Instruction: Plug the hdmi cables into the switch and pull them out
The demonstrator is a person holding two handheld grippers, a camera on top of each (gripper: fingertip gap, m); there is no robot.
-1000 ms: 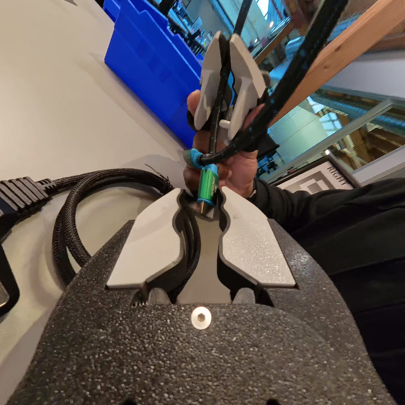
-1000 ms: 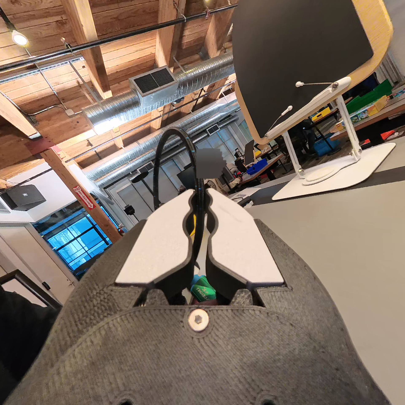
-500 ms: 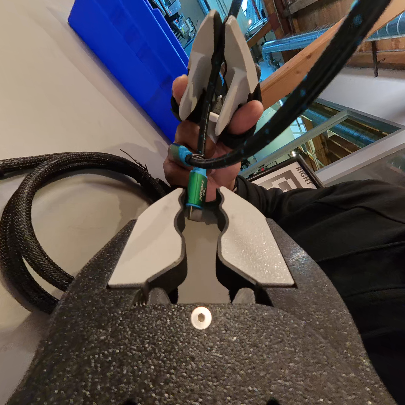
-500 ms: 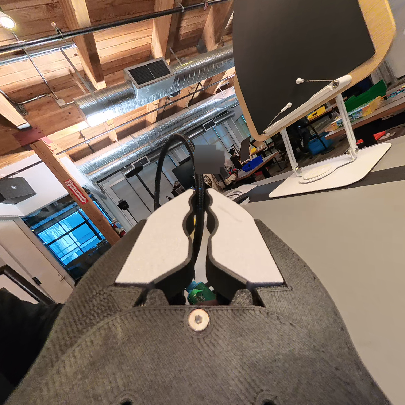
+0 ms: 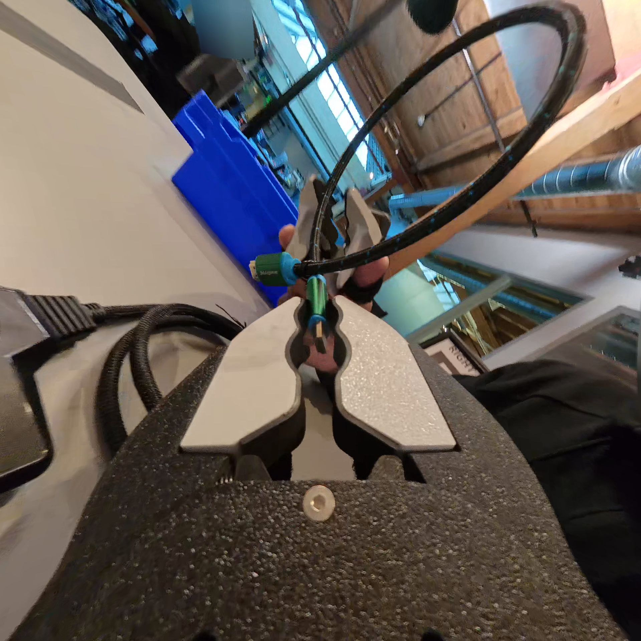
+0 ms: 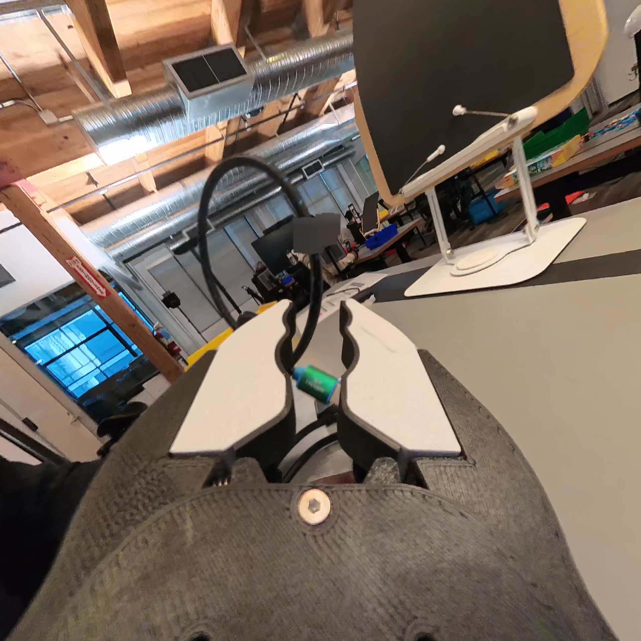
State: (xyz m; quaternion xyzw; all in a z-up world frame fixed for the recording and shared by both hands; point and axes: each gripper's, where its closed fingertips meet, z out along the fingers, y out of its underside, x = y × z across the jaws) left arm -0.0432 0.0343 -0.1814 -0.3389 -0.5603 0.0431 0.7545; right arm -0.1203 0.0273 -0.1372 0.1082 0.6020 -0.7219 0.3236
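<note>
In the left wrist view my left gripper (image 5: pixel 316 305) is shut on a green HDMI plug (image 5: pixel 317 301), metal tip pointing toward the camera. Its black braided cable (image 5: pixel 520 138) loops high and ends in a second green plug (image 5: pixel 274 274), which hangs free beside the first. The right gripper (image 5: pixel 331 194), held by a hand, stands just behind with its jaws apart. In the right wrist view my right gripper (image 6: pixel 315 307) is open. The cable (image 6: pixel 312 312) and a green plug (image 6: pixel 315 383) lie loosely between its fingers. A black box (image 5: pixel 17 399), probably the switch, sits at the left edge.
A thick black braided cable (image 5: pixel 118 364) coils on the grey table (image 5: pixel 86 208) by the box. A blue bin (image 5: pixel 225 180) stands behind. A black sleeve (image 5: pixel 555 433) fills the right. In the right wrist view a white stand (image 6: pixel 492 256) holds a dark board on the table. The grippers' ends are close to 9 cm from one another.
My right gripper has opened and let go of the cable. My left gripper has closed on the green plug. The cable loop has sprung wider and its second plug now shows.
</note>
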